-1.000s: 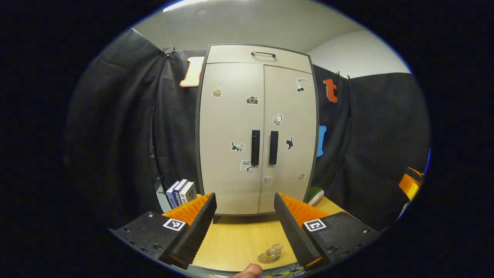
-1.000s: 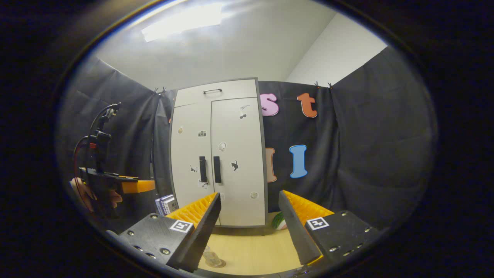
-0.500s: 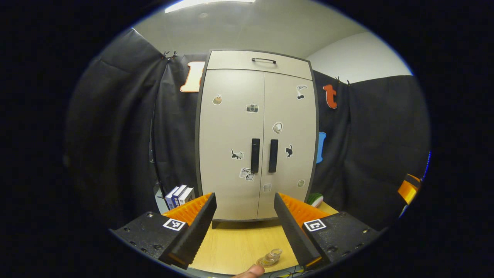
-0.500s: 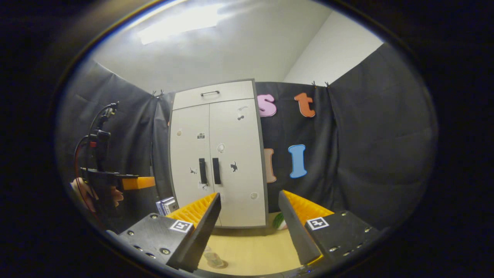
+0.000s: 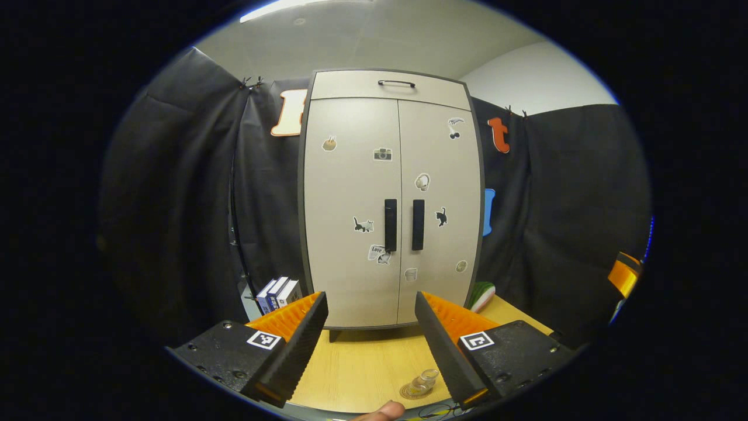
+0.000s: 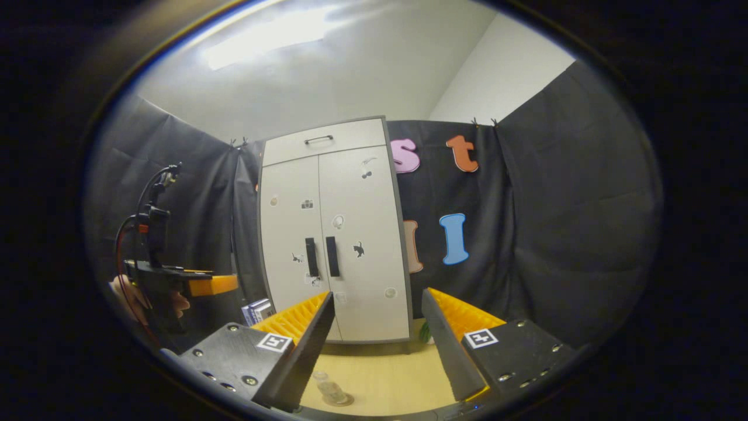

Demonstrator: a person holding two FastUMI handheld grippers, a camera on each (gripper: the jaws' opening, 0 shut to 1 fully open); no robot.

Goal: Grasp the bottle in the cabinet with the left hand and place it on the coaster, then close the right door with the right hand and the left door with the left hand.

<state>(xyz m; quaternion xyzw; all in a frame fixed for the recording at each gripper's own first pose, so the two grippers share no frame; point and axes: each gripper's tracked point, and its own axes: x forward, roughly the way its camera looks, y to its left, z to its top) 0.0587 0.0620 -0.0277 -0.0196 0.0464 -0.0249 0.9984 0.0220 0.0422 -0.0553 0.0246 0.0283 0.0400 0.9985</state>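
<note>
Your left claw [image 5: 369,327] hangs released, its 2 fingers spread wide with nothing between them, well back from the cabinet [image 5: 390,199] and pointed straight at it. Both cabinet doors look flush, the 2 dark handles [image 5: 403,224] side by side at the seam. The bottle [image 5: 425,380] stands upright on the coaster [image 5: 412,392] on the tabletop [image 5: 362,368], low and just inside your left claw's right finger, nearer to you than the cabinet. That is the relation to mind: the bottle sits below and slightly right of the claw's line, so any forward reach passes over it.

Your right claw [image 6: 378,339] is likewise released and holds nothing, also well apart from the cabinet, with the bottle low and to its left. By my judgement the placing and both closings are done, and little remains but to draw clear.
</note>
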